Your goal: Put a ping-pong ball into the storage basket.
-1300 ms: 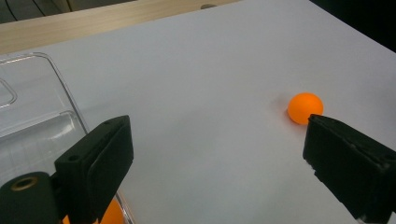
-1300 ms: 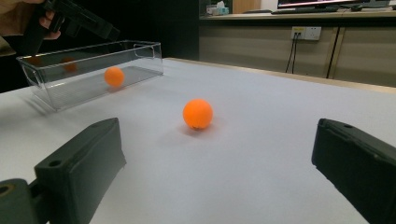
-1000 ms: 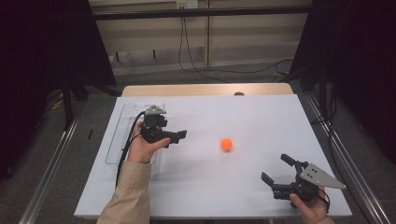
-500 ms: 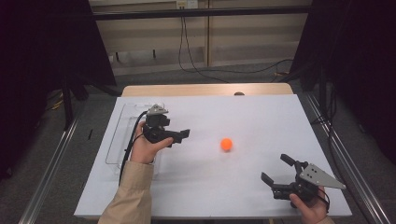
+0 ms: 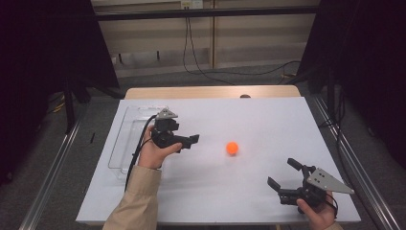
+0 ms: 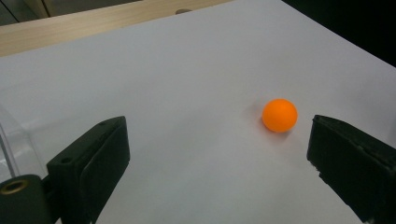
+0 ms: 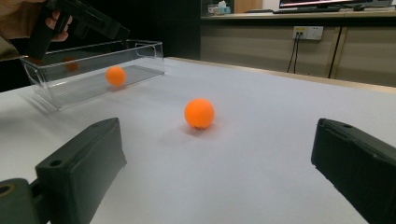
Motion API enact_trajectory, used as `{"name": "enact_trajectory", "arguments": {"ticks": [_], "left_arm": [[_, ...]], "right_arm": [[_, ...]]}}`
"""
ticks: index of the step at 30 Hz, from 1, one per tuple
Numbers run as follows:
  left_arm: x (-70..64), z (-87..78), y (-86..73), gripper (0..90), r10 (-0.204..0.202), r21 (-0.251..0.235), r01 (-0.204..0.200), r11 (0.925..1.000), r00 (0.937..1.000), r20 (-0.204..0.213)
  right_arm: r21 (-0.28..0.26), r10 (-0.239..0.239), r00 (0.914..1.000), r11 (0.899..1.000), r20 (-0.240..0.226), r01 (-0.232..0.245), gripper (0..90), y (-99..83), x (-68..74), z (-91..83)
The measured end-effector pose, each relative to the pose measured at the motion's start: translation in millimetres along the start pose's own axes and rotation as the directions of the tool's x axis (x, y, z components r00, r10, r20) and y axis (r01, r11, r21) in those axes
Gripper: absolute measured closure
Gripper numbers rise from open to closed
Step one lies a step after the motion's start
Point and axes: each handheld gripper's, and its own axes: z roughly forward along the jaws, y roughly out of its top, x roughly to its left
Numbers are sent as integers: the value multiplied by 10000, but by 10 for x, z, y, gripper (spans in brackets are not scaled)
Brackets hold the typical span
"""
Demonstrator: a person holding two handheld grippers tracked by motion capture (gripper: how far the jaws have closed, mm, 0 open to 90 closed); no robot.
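An orange ball (image 5: 232,148) lies on the white table (image 5: 268,124), roughly in the middle, touching nothing but the surface. It sits between the 2 grippers, nearer the left one.

The left gripper (image 5: 189,142) is held in the person's left hand (image 5: 153,152) above the table, just beside a clear plastic box (image 5: 125,139) that stands near the table's left edge. Its jaws are spread wide and hold nothing; they point toward the ball. In the left gripper view the ball (image 6: 279,115) shows between the 2 black jaws, close to the right-hand jaw but apart from it, with bare table around it. A curved edge of the clear box (image 6: 9,140) shows at the left of that view.

The right gripper (image 5: 285,175) is held in the right hand (image 5: 317,211) near the front right corner of the table, well apart from the ball. Its jaws are also spread wide and empty, aimed toward the middle of the table. In the right gripper view the ball (image 7: 199,113) rests on the table ahead of the jaws, between them in line of sight, and beyond it stands the clear box (image 7: 93,70) with the left gripper (image 7: 84,18) held above its near end. An orange spot (image 7: 115,75) shows at the box wall; whether it is a second ball or a reflection cannot be told.

A black cable (image 5: 136,151) trails from the left gripper back along the sleeve (image 5: 139,201).
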Motion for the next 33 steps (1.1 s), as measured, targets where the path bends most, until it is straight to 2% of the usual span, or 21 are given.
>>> {"name": "enact_trajectory", "arguments": {"ticks": [33], "left_arm": [[-204,220,-27,56,454,327,-461,9984,9988,193]], "right_arm": [[8,24,10000,10000,-37,-24,19,-1,-2,0]]}}
